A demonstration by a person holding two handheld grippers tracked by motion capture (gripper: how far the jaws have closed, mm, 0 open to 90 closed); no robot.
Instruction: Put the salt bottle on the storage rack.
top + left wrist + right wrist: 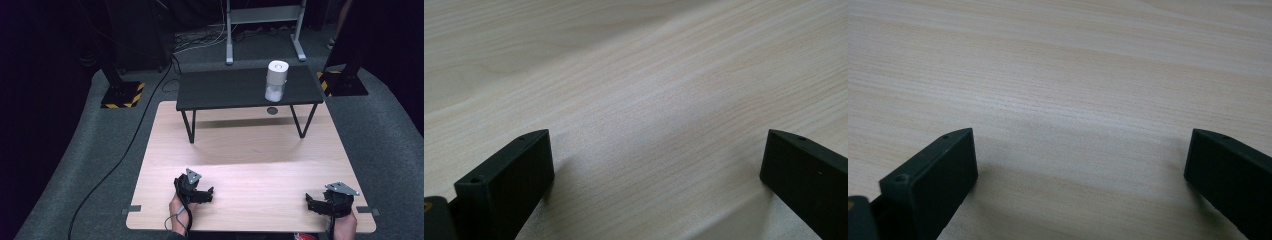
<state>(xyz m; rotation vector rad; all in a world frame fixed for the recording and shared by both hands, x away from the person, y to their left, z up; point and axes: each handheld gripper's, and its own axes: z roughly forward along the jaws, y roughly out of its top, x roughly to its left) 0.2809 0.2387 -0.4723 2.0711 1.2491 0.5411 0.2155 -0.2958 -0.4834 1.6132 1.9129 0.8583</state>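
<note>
A white cylinder-shaped container [276,80] stands upright on a small black bench [225,90] at the far end of the light wooden table [245,150]. My left gripper [207,192] rests low near the table's front edge, left of centre, held by a hand. Its jaws stand wide apart over bare wood, and the left gripper [656,165] holds nothing. My right gripper [311,201] sits at the front right corner, pointing left. The right gripper [1080,165] is open too, with only wood grain between its fingers. Both are far from the container.
The black bench stands on thin legs, with a small dark disc [272,110] on the table beneath it. A black cable [125,150] runs over the grey floor at the left. Black stands with yellow-striped bases [122,95] flank the table's far end.
</note>
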